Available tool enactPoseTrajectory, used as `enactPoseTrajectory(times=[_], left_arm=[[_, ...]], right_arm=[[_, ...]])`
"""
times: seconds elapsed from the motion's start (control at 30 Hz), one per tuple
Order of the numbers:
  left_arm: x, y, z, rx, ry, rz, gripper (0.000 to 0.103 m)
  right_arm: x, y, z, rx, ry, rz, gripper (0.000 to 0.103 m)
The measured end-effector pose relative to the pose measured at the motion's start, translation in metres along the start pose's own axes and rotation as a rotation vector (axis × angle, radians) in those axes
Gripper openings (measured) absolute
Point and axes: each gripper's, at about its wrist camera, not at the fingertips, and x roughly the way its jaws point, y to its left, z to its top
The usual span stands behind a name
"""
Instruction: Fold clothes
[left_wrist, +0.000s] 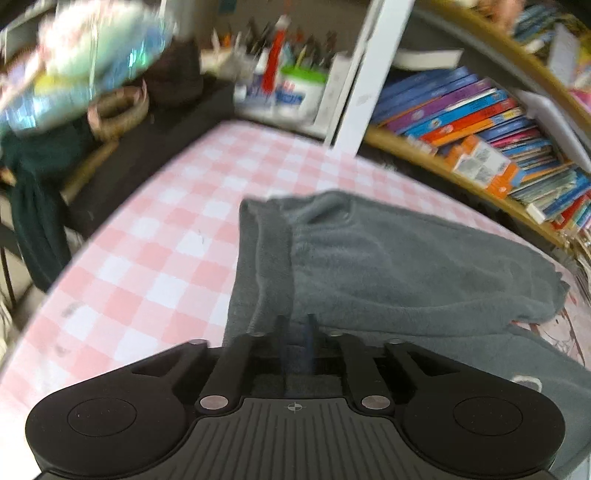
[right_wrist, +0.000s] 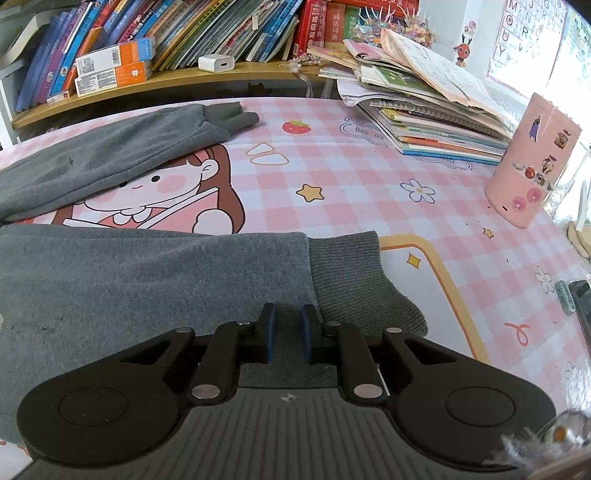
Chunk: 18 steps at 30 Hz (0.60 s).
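Grey sweatpants (left_wrist: 406, 266) lie spread on the pink checked table cover (left_wrist: 147, 240). In the left wrist view their waistband (left_wrist: 266, 240) faces left. My left gripper (left_wrist: 296, 332) hovers just over the cloth near the waistband. Its jaws stand a narrow gap apart and the blurred picture shows no pinch. In the right wrist view the near leg (right_wrist: 147, 288) ends in a ribbed cuff (right_wrist: 351, 273). The far leg (right_wrist: 110, 155) lies behind it. My right gripper (right_wrist: 288, 314) sits over the near leg beside the cuff, slightly open, with the cloth lying flat beneath.
A stack of books (right_wrist: 424, 110) and a pink stickered canister (right_wrist: 532, 158) stand at the table's far right. A dark flat object (right_wrist: 581, 306) lies at the right edge. Bookshelves (right_wrist: 147, 37) line the back. Pen pots (left_wrist: 295, 85) and a dark hanging garment (left_wrist: 33, 206) are on the left.
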Motion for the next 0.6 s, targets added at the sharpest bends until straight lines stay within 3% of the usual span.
enactPoseTrajectory(times=[0.17,0.37,0.6], left_arm=[[-0.027,-0.005,-0.013,0.027,0.008,-0.060,0.020],[-0.027,-0.004,-0.038,-0.008,0.083,-0.088,0.020],[-0.019,0.009,-0.054,-0.057,0.131,-0.082,0.019]], right_arm=[[-0.028,0.011,-0.006,-0.011,-0.057,0.026,0.023],[-0.054,0.043,-0.021,-0.018,-0.055,0.145,0.028],[-0.065,0.088,-0.029,-0.173,-0.057,0.220,0.038]])
